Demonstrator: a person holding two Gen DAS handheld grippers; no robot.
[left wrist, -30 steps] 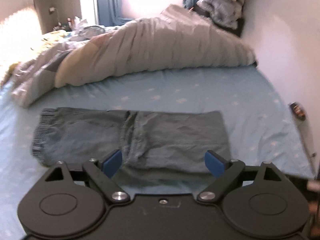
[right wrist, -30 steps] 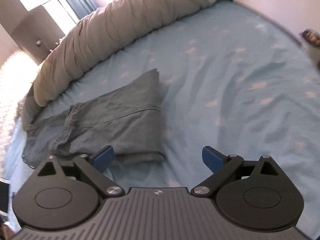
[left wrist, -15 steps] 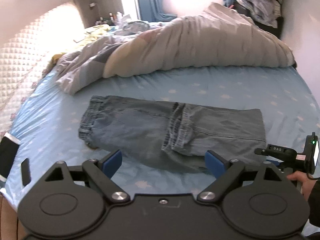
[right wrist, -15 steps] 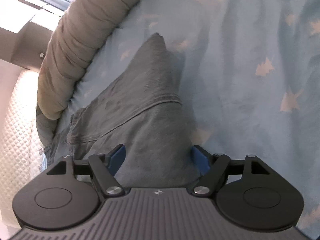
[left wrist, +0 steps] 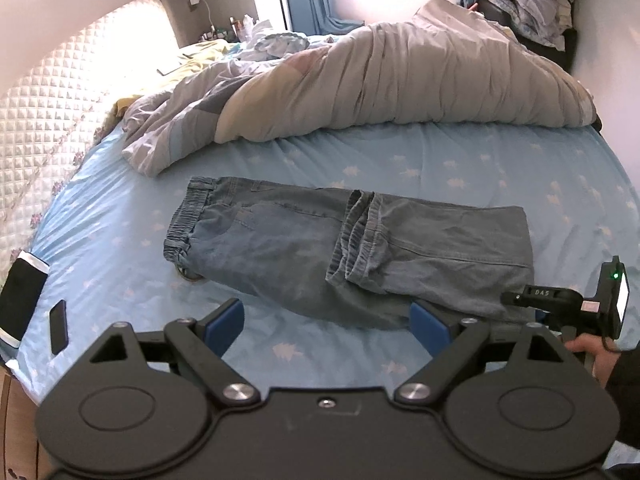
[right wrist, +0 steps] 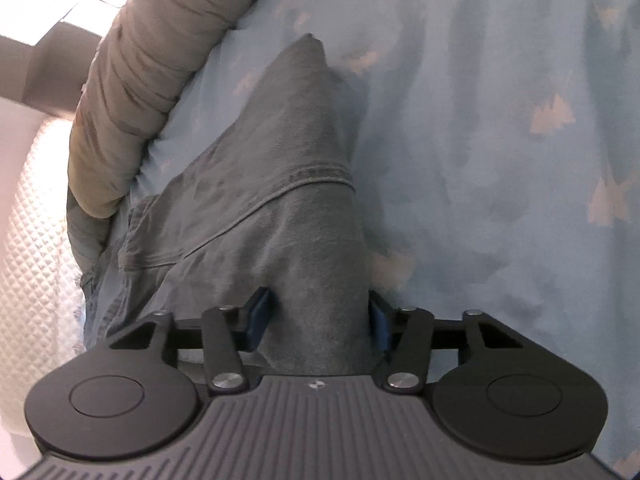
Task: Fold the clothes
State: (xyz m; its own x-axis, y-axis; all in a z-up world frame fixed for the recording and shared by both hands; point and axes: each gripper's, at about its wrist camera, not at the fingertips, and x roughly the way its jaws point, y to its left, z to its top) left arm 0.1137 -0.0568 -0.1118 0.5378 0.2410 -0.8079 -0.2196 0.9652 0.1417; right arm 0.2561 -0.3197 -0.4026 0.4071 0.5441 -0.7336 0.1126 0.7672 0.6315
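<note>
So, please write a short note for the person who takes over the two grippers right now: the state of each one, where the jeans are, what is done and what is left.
Left gripper: open, empty, held over the blue sheet in front of the jeans.
Right gripper: jaws closing around the folded end of the jeans; the denim is between the pads, grip not yet firm.
Jeans: flat on the bed in front of the grey duvet, waistband to the left in the left wrist view, legs already folded back so the hems lie near the middle.
Left: finish the right grip, probably take the near edge with the left gripper, and fold once more.
</note>
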